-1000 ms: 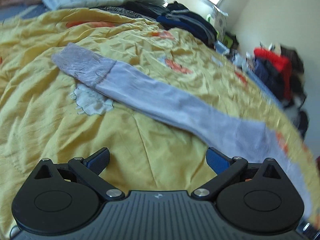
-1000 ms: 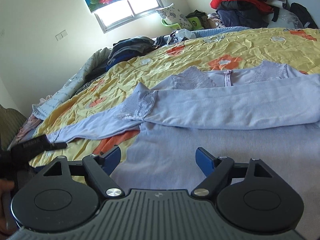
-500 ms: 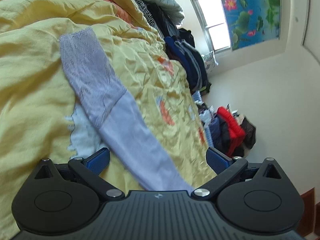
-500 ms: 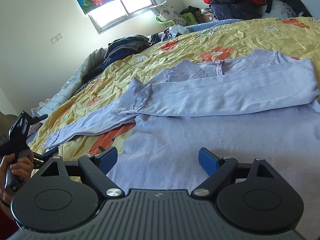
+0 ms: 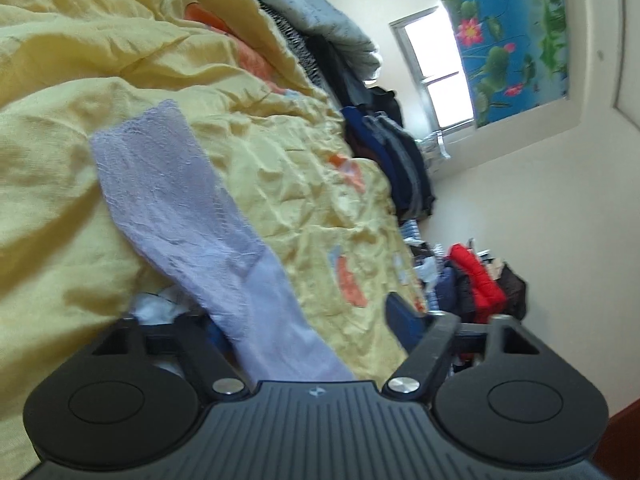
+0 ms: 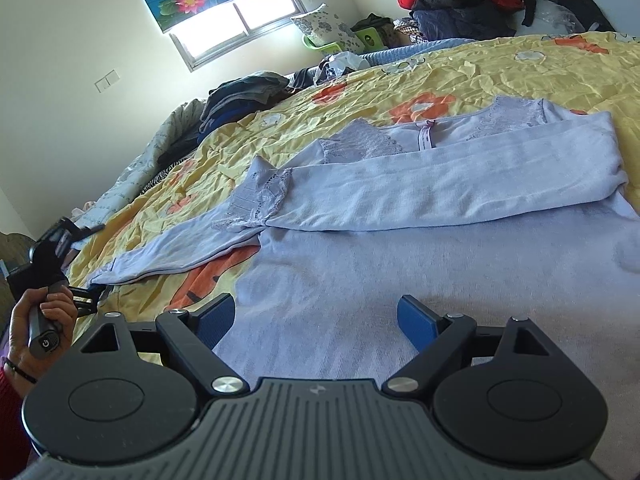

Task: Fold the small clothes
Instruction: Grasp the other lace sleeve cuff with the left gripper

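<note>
Found both sets of jaws spread wide, with nothing clamped in either.

Located left gripper [image 5: 304, 320] low over the outstretched sleeve [image 5: 180, 208] of the lavender top [image 6: 400, 280]. Traced that sleeve from between the jaws diagonally up and away, lace cuff at the far end. Saw the left-hand pad hidden behind the sleeve; could not tell whether it touched the cloth, though possibly it sat just under it. Saw the right-hand pad [image 5: 400, 316] apart from the sleeve, over bare yellow quilt [image 5: 60, 200].

Located right gripper [image 6: 316, 306] above the lower body panel of the top. Placed its right-hand pad over the fabric and its left-hand pad at the side edge, beside an orange flower print on the quilt. Found the other sleeve [image 6: 460, 184] folded flat across the chest, its lace cuff lying against the shoulder of the outstretched sleeve.

Noted a pile of dark clothes [image 5: 392, 160] along the far side of the bed, a red jacket [image 5: 472, 272] on a heap by the wall, and a window [image 5: 436, 68] under a lotus-print blind [image 5: 512, 48].

Saw the left hand [image 6: 40, 320] at the bed's edge in the right wrist view, fingers wrapped round the left gripper's handle. Read the left wrist view as steeply rolled, with the bed surface rising almost upright.
</note>
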Available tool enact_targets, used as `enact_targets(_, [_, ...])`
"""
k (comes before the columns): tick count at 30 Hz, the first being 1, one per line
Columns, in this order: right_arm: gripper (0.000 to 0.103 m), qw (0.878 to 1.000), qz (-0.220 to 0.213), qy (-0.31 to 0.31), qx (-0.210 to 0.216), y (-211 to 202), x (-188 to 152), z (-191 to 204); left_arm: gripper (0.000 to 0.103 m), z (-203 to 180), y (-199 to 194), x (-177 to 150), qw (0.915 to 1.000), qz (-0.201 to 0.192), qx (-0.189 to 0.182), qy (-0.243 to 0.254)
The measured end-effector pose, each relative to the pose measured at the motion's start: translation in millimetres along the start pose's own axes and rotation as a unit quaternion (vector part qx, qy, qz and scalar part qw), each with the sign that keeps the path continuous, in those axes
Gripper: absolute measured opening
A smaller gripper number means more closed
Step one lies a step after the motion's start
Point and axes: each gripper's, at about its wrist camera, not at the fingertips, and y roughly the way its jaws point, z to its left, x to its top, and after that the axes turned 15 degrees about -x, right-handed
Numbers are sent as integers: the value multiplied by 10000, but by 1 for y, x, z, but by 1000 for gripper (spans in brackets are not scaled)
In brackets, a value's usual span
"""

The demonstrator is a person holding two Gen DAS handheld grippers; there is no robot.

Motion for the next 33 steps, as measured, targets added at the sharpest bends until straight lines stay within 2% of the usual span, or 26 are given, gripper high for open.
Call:
enact_targets(1, [87, 10000, -1, -2, -3, 0, 0, 0, 44, 3, 1, 1, 10000, -3, 81, -30])
enact_targets(3, [87, 10000, -1, -7, -6, 0, 0, -1, 31, 10, 0, 2, 9997, -56, 209, -128])
enact_targets(5, [87, 10000, 0, 2, -11, -1, 0, -1, 27, 16, -4, 2, 9995, -100, 210, -213])
enact_targets(9, [87, 10000, 4, 19, -18, -1, 0, -2, 8, 21, -8, -2, 9991, -166, 366, -161])
enact_targets(14, [87, 10000, -10, 21, -26, -3, 0, -4, 6, 11, -14, -13, 9977, -282, 524, 335])
enact_targets(20, [87, 9998, -103, 95, -114, -8, 0, -12, 6, -20, -17, -23, 9905, -375, 728, 1102])
enact_targets(23, [87, 9994, -214, -1, -282, -12, 0, -16, 6, -45, -16, -30, 9817, -378, 797, 1687])
enact_targets(28, [88, 9956, -482, -301, -740, -18, 1, -22, 6, -89, -13, -52, 9609, -361, 809, 2623])
enact_targets(33, [88, 9949, -494, -288, -833, -19, -2, -34, 6, -127, -8, -80, 9434, -263, 561, 3259])
